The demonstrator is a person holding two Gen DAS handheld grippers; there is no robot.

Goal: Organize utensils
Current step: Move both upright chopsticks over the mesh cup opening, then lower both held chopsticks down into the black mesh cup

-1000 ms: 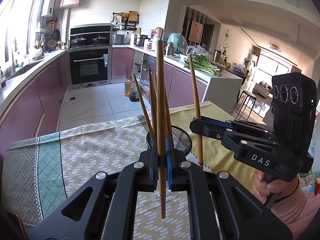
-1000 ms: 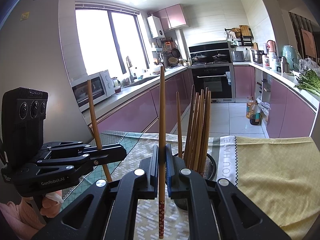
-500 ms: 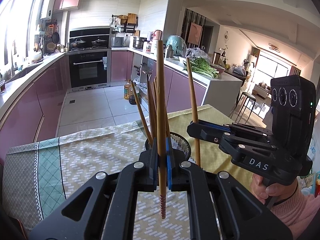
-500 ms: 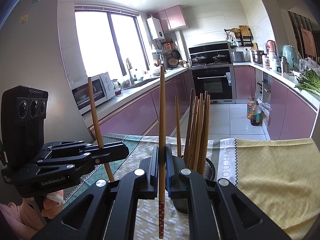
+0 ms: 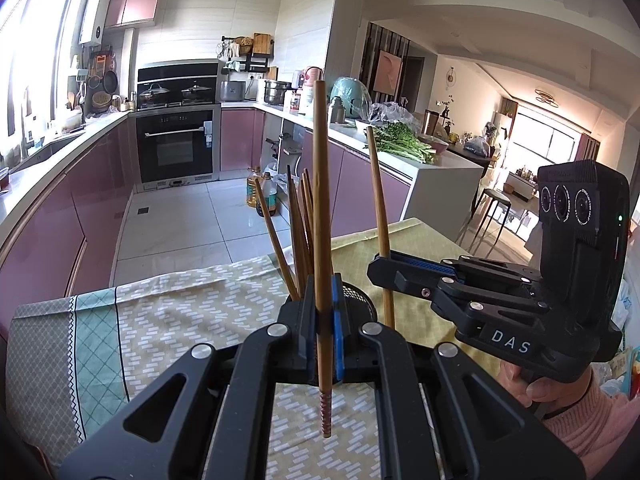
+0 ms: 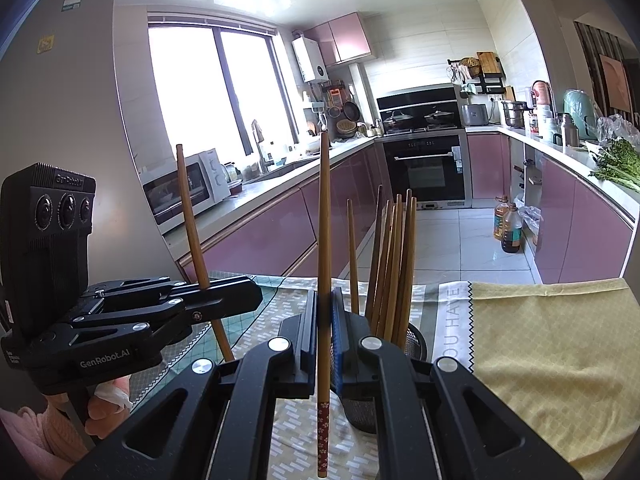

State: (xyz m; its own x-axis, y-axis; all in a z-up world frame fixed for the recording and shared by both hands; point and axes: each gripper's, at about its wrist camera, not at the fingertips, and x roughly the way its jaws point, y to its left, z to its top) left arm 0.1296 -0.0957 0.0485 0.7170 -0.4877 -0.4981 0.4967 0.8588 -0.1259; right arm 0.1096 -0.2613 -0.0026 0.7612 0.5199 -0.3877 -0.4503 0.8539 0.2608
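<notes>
Chopsticks: left gripper point(image 5: 323, 316) clenched on one chopstick point(image 5: 321, 208), right gripper point(image 6: 325, 320) on another point(image 6: 324, 240), both upright, near the mesh holder point(image 6: 416, 340) on the worktop. Risks — thin stick pivots or slips between pads; decorated tip catches the rim, tipping the holder

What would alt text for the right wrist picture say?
The right gripper is shut on one upright chopstick above a cloth-covered table. Just behind it a mesh holder stands full of chopsticks, and at left the left gripper clamps another chopstick, with a kitchen beyond.
</notes>
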